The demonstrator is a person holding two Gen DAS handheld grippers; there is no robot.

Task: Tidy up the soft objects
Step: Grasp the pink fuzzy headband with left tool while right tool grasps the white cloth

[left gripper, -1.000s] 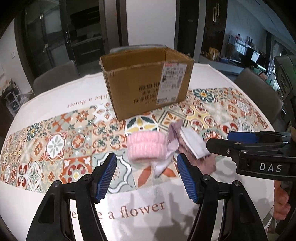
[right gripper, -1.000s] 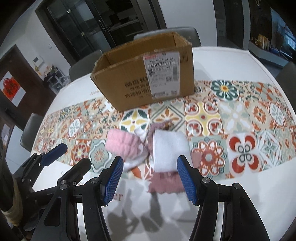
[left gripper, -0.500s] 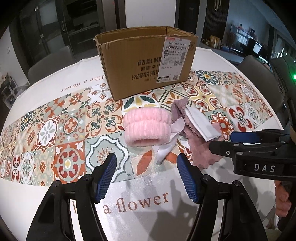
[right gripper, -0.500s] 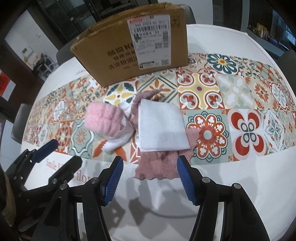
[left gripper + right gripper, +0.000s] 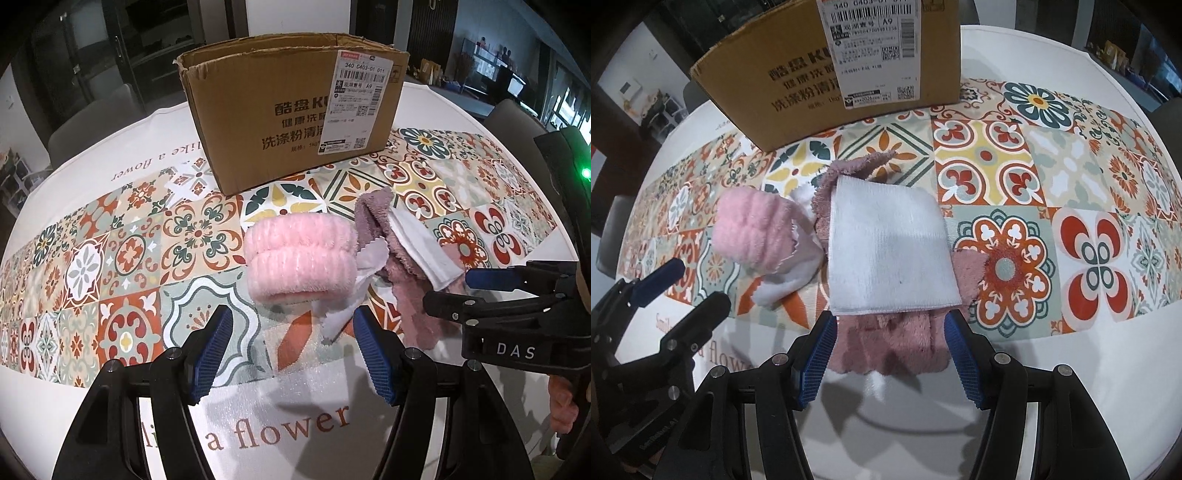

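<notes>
A folded pink fluffy cloth (image 5: pixel 301 260) lies on the patterned tablecloth, just beyond my open left gripper (image 5: pixel 291 350). It also shows in the right wrist view (image 5: pixel 753 230). A thin white rag (image 5: pixel 783 284) lies under its right side. A folded white cloth (image 5: pixel 890 253) rests on a mauve towel (image 5: pixel 890 347). My open right gripper (image 5: pixel 888 354) straddles the near edge of the mauve towel, fingers either side. An open cardboard box (image 5: pixel 291 107) stands behind the cloths.
The round table (image 5: pixel 110 155) has a white cover with a tiled band and printed words. Grey chairs (image 5: pixel 92 122) stand around it. The right gripper (image 5: pixel 517 306) shows at the right of the left wrist view.
Both grippers have moved forward and down toward the cloths. The right gripper now has its fingers around the mauve towel's near edge. The cloths have not moved.
</notes>
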